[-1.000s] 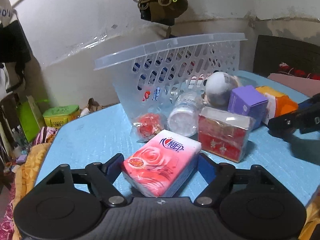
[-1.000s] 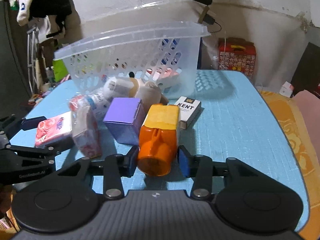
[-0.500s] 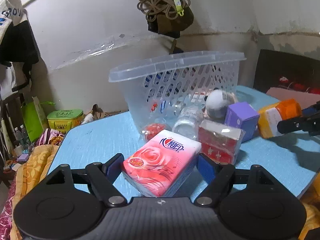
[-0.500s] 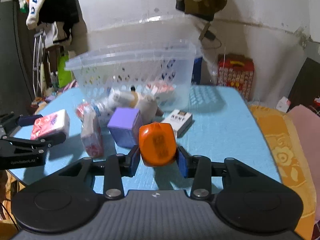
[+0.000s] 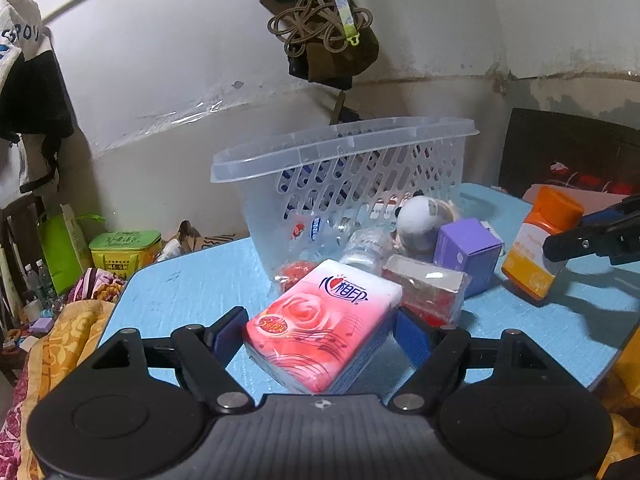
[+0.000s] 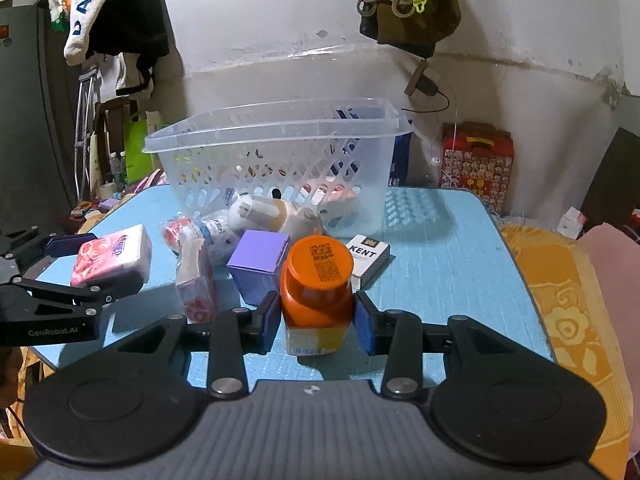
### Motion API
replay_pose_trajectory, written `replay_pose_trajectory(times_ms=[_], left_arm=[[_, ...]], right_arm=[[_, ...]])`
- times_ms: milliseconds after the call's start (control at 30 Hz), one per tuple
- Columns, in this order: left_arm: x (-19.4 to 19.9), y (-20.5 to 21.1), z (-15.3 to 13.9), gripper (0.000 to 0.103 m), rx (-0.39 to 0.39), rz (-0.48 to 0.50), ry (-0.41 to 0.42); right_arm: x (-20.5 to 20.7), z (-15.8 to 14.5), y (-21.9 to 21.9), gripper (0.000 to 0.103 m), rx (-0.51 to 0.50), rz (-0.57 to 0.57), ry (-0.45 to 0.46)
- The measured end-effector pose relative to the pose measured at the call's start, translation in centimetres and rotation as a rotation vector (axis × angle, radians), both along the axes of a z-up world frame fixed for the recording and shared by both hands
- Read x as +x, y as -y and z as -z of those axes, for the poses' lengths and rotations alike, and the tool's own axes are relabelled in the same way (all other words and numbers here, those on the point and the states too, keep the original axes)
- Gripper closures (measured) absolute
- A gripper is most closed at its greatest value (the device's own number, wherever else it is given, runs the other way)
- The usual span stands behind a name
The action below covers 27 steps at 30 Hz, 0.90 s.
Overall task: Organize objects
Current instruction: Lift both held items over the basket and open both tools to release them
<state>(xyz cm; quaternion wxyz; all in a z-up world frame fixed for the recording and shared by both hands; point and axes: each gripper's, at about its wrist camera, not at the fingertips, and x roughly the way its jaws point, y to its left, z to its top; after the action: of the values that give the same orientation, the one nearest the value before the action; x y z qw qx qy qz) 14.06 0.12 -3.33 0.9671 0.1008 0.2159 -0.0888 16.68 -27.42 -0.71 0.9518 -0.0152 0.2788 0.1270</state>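
Note:
My left gripper (image 5: 320, 332) is shut on a pink rose-print tissue pack (image 5: 324, 324) and holds it above the blue table (image 5: 192, 288); the pack also shows in the right wrist view (image 6: 112, 256). My right gripper (image 6: 316, 320) is shut on an orange-capped bottle (image 6: 316, 284), held upright and lifted; it also shows in the left wrist view (image 5: 540, 248). A clear plastic basket (image 6: 276, 160) stands at the back of the table (image 6: 440, 248). In front of it lie a purple box (image 6: 260, 264), a red wrapped pack (image 6: 196, 280), a plush toy (image 6: 272, 212) and a KENT box (image 6: 368, 256).
A clear water bottle (image 5: 364, 248) and a red packet (image 5: 296, 272) lie by the basket (image 5: 344, 176). A red gift box (image 6: 476, 164) stands behind the table at the right. Clothes and a bag (image 6: 408, 4) hang on the wall. Orange bedding (image 6: 568, 320) borders the table's right edge.
Both grippers have risen. The right gripper has lifted the orange bottle off the table and turned it from lying to upright. The left gripper still holds the tissue pack, now higher.

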Motion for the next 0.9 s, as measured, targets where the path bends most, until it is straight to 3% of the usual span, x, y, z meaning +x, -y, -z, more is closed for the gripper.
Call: replay_pose_trajectory(times_ms=[167, 533, 733, 900], left_arm=[[-0.1, 0.1, 0.0, 0.021, 0.000, 0.005, 0.000], [-1.4, -0.9, -2.5, 0.021, -0.059, -0.009, 0.080], [-1.6, -0.8, -7.0, 0.021, -0.130, -0.003, 0.201], [2.5, 0.0, -11.5, 0.021, -0.202, -0.005, 0.219]], right_arm=[[-0.3, -0.3, 0.4, 0.061, 0.012, 0.001, 0.015], [-2.7, -3.6, 1.4, 0.061, 0.078, -0.004, 0.163], [-2.2, -6.9, 1.5, 0.061, 0.121, -0.003, 0.276], [1.6, -9.8, 0.5, 0.061, 0.124, 0.005, 0.332]])
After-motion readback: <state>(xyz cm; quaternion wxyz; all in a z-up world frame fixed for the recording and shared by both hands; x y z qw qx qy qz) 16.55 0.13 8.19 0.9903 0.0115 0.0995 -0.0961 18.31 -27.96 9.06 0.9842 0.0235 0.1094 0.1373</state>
